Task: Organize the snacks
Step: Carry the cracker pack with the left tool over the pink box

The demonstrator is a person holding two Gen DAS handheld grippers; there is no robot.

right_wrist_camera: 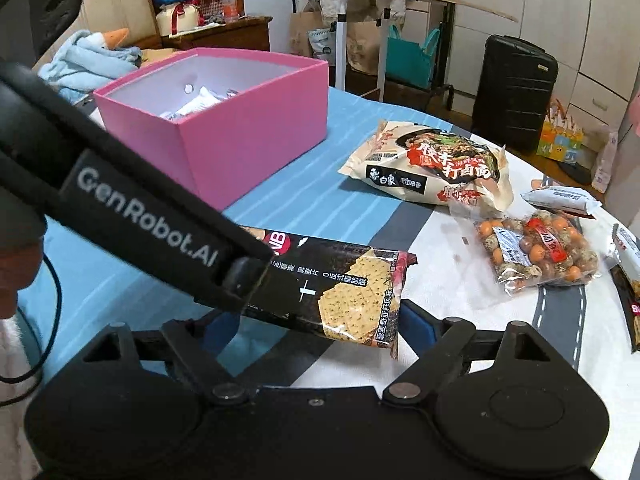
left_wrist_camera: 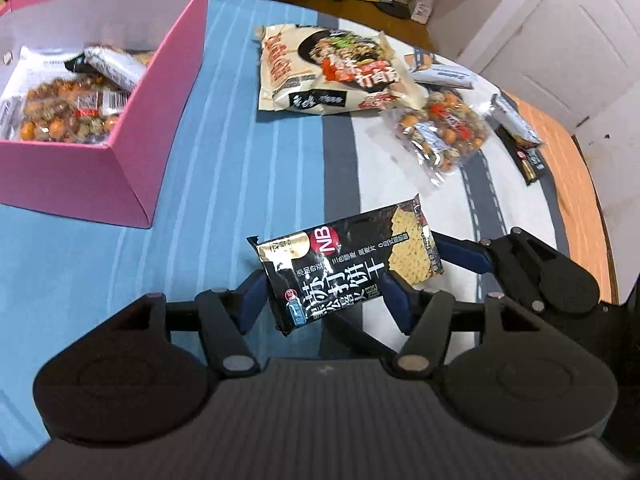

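Black foil cracker pack [left_wrist_camera: 344, 256] hanging clear of the bed [left_wrist_camera: 240, 160], near its front edge and a bit tilted. Looks pinched across its width by the left hand-held gripper [left_wrist_camera: 320, 286], blue pads snug against both long sides. Right hand-held gripper [right_wrist_camera: 316, 316] spread wide around the pack's other end, one finger just brushing it, no real squeeze visible.

Progress-wise, guessing somewhere around a third done. Already sitting in the pink box [left_wrist_camera: 120, 152] toward the far left side of the bed: a clear bag of mixed nuts [left_wrist_camera: 60, 116] with a white wrapped bar [left_wrist_camera: 116, 64] on top. Maybe more underneath, hard to tell.

Not yet boxed, all over by the right edge:
- big beige noodle bag [left_wrist_camera: 328, 68]
- second bag of nuts [left_wrist_camera: 440, 132], touching the noodle bag's near corner
- small white packet [left_wrist_camera: 444, 74] just behind that
- another white packet [left_wrist_camera: 516, 120] and a black pack [left_wrist_camera: 528, 160], right by the orange border

So one pack in the air and about five to go. Plenty of room left in the box by the look of it, though could get tight once the noodle bag goes in.
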